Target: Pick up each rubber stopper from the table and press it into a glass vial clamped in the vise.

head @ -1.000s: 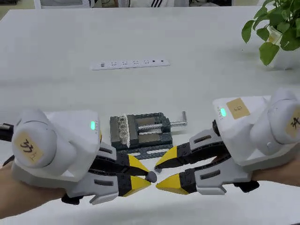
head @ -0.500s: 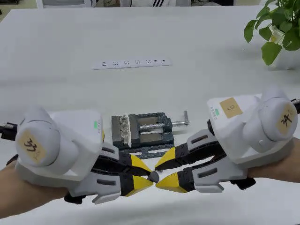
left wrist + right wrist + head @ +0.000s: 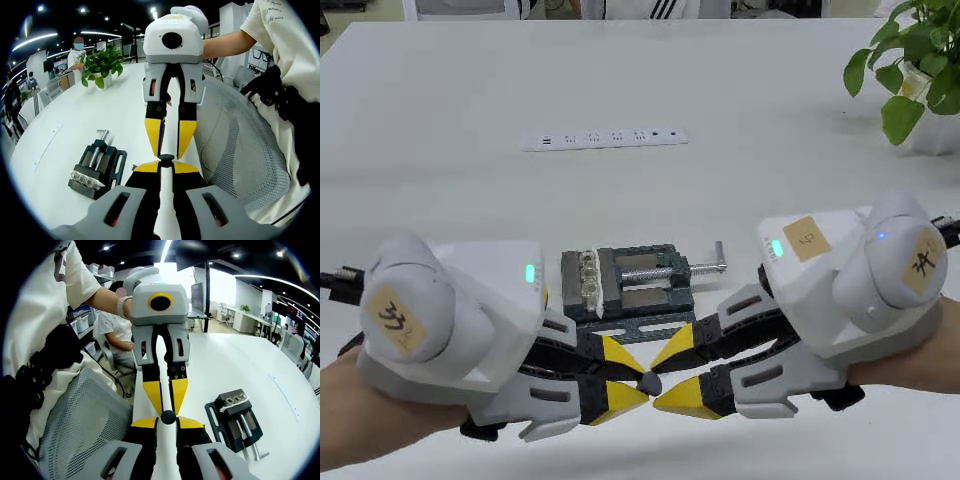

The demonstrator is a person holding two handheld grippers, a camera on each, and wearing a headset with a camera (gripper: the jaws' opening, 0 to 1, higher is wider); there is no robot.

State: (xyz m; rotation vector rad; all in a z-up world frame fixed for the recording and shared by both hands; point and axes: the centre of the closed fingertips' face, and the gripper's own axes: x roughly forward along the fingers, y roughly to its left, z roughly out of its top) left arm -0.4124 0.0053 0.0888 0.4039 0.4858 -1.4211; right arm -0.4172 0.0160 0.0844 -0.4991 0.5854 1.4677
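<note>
A small dark rubber stopper (image 3: 648, 383) is pinched in the yellow tips of my left gripper (image 3: 644, 383), which is shut on it low in the head view. My right gripper (image 3: 656, 387) faces it tip to tip, its jaws slightly apart on either side of the stopper. The left gripper view has the stopper (image 3: 166, 158) right at its own tips. In the right gripper view the stopper (image 3: 168, 416) sits between the two grippers. Just behind the tips stands the dark vise (image 3: 625, 285), clamping a row of glass vials (image 3: 588, 279).
A white power strip (image 3: 605, 139) lies farther back on the white table (image 3: 440, 130). A potted plant (image 3: 920, 60) stands at the far right corner. A mesh chair (image 3: 235, 150) and the person's body are at the table's near edge.
My right gripper has moved left until its tips flank the stopper in my left gripper. The left gripper has stayed shut on the stopper and barely moved.
</note>
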